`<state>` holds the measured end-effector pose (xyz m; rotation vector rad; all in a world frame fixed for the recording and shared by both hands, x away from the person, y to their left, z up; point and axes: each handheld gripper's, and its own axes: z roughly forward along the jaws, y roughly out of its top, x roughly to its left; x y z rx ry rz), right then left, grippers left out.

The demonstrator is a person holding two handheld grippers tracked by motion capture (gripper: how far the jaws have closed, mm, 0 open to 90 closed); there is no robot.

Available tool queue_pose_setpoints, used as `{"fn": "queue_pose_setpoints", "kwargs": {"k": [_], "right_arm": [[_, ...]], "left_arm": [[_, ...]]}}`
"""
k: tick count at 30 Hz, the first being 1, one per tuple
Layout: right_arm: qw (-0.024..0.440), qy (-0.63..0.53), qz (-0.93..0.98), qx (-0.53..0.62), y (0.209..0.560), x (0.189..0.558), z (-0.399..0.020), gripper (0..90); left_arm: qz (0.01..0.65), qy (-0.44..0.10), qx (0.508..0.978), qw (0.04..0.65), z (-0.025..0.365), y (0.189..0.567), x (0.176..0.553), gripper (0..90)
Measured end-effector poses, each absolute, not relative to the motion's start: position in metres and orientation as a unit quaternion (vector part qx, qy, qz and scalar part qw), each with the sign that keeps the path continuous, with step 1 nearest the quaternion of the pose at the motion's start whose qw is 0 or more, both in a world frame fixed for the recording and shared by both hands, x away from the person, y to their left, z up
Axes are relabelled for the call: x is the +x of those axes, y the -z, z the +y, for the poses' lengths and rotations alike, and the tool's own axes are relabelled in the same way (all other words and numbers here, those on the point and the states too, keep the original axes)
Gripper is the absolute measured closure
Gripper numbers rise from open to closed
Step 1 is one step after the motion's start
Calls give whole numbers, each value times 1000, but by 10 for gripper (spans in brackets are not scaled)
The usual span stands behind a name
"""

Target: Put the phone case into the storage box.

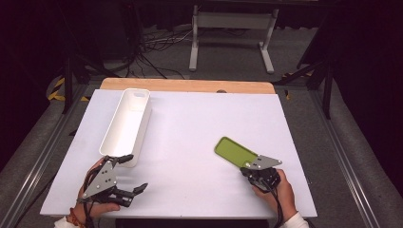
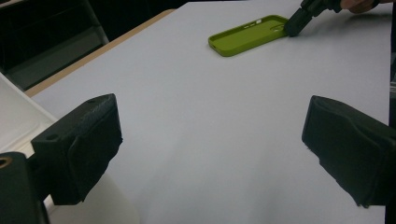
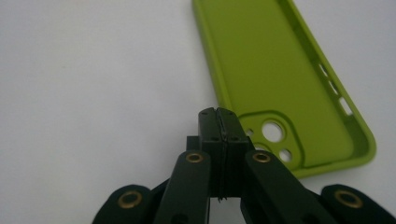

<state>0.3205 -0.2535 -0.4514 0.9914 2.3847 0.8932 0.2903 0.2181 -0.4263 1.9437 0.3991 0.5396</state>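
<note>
Two hands come in at the near edge of the white table top point(image 1: 190, 142), each one holding a black two-jaw gripper. At about 7 o'clock on the table is the left gripper point(image 1: 136, 174), held by the left hand point(image 1: 92, 202). Its jaws stand wide apart, with only bare table between them, and they hold nothing. In the left gripper view its two padded fingers point(image 2: 79, 149) stand far from each other.

At about 4 o'clock is the right gripper point(image 1: 247, 166), held by the right hand point(image 1: 280, 192). Its jaws are pressed fully together, pad against pad, with nothing between them. Their tips are at the camera-hole corner of the lime green, soft-looking phone case point(image 3: 280, 79); if they touch its rim, I cannot tell.

This case lies flat with its hollow inside facing up, and it stretches from the right gripper toward 10 o'clock. It is well apart from the long white plastic bin point(image 1: 126, 126), which stands open at about 10 o'clock, just beyond the left gripper.
</note>
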Motion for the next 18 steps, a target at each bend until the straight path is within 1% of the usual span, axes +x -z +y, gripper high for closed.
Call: {"fn": "queue_pose_setpoints", "kwargs": {"k": [6, 9, 18], "right_arm": [[224, -306, 833, 402, 450, 326, -272, 900], [226, -303, 829, 411, 450, 329, -275, 900], [244, -293, 819, 430, 448, 357, -284, 900]], "left_arm": [[165, -224, 811, 515, 217, 427, 290, 55], [165, -224, 811, 515, 217, 426, 290, 55], [162, -220, 812, 515, 213, 426, 293, 56]]}}
